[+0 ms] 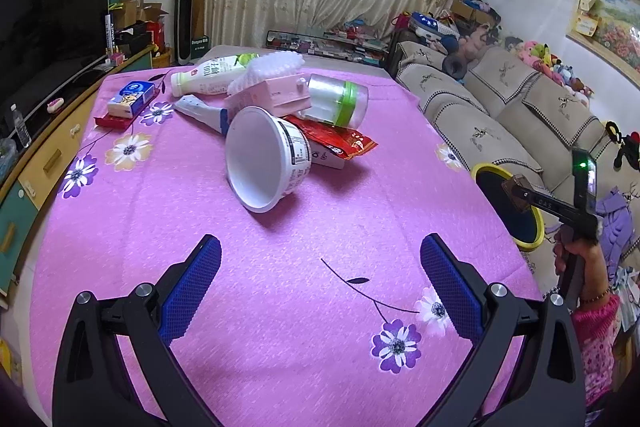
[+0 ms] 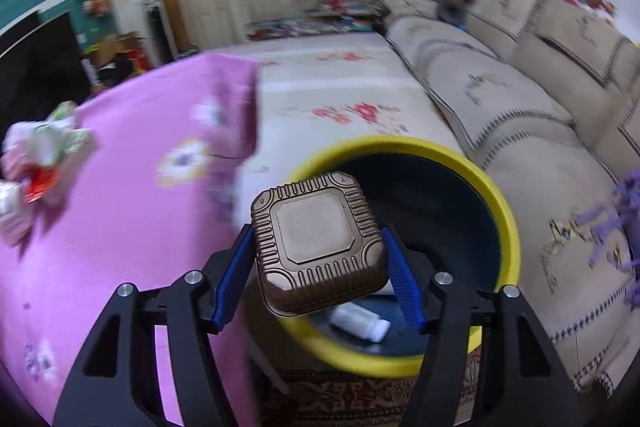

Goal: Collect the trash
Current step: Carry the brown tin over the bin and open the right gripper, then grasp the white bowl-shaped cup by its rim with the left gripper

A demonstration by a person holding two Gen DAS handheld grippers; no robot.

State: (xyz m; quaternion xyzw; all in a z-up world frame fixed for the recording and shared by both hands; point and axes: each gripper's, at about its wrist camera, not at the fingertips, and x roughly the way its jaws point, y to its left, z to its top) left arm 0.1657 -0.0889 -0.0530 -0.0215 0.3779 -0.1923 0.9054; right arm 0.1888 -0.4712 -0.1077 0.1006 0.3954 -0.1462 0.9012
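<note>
Along the table's far-left corner sit a blue tissue pack and a toppled milk bottle; next comes the heap at the far middle of the pink floral tablecloth — a pink carton, a clear jar, a red wrapper and a white paper cup on its side, mouth towards us. The left gripper hangs over bare cloth, jaws spread, nothing between them. That cup looks light and crushable; I'd pinch it gently across the rim. Off the table's right edge, the right gripper pinches a brown plastic tray by its ribbed sides, thin and springy, poised over the yellow-rimmed bin.
</note>
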